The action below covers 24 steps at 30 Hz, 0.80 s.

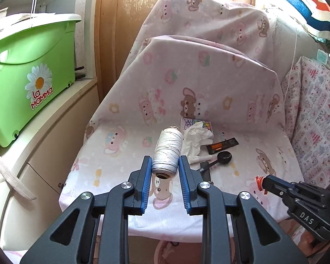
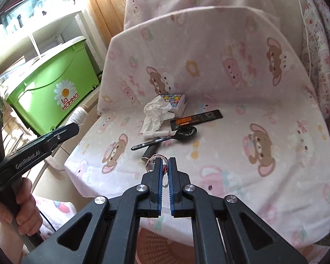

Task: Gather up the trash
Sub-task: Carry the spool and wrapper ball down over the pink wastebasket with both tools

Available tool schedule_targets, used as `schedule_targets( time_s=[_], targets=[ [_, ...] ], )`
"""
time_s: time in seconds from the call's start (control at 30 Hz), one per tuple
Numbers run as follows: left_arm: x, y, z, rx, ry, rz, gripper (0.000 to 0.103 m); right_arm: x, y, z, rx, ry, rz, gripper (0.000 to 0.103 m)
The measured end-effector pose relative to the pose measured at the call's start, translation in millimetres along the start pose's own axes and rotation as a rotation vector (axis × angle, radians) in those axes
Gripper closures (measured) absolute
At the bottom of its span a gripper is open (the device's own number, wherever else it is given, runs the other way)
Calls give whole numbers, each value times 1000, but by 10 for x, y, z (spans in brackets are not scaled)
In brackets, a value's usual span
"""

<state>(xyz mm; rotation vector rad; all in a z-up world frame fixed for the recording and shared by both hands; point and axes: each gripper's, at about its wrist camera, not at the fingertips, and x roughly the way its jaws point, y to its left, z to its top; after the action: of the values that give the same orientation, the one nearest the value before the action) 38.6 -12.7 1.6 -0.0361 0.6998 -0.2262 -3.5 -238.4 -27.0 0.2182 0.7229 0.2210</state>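
My left gripper [image 1: 165, 165] is shut on a white thread spool [image 1: 168, 151], held above the front of the pink bear-print seat [image 1: 121, 140]; the spool also shows in the right wrist view [image 2: 78, 116]. My right gripper [image 2: 164, 165] is shut on a thin crinkly wrapper with a red bit [image 2: 164, 169]; it shows as red-white in the left wrist view [image 1: 259, 181]. On the seat lie a crumpled white tissue [image 2: 155, 115], a tissue pack [image 2: 176, 102], a black sachet [image 2: 195, 118], a black spoon [image 2: 167, 139] and a small dark cylinder [image 2: 150, 151].
A green "La Mamma" box [image 1: 30, 77] stands on a white cabinet [image 1: 55, 136] at the left. A wooden door [image 1: 143, 11] is behind the seat back. A patterned cushion [image 1: 314, 118] lies at the right. A pinkish basket [image 2: 165, 242] shows below the seat's front edge.
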Motion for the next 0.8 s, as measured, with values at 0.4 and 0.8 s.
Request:
schedule_targets(
  time_s=[0.4, 0.8],
  targets=[
    [-370, -188, -558, 17, 85, -77, 80, -409, 268, -379, -41, 13, 41, 97],
    [-71, -379, -1097, 118, 389, -60, 80, -185, 424, -730, -130, 162, 18, 97]
  ],
)
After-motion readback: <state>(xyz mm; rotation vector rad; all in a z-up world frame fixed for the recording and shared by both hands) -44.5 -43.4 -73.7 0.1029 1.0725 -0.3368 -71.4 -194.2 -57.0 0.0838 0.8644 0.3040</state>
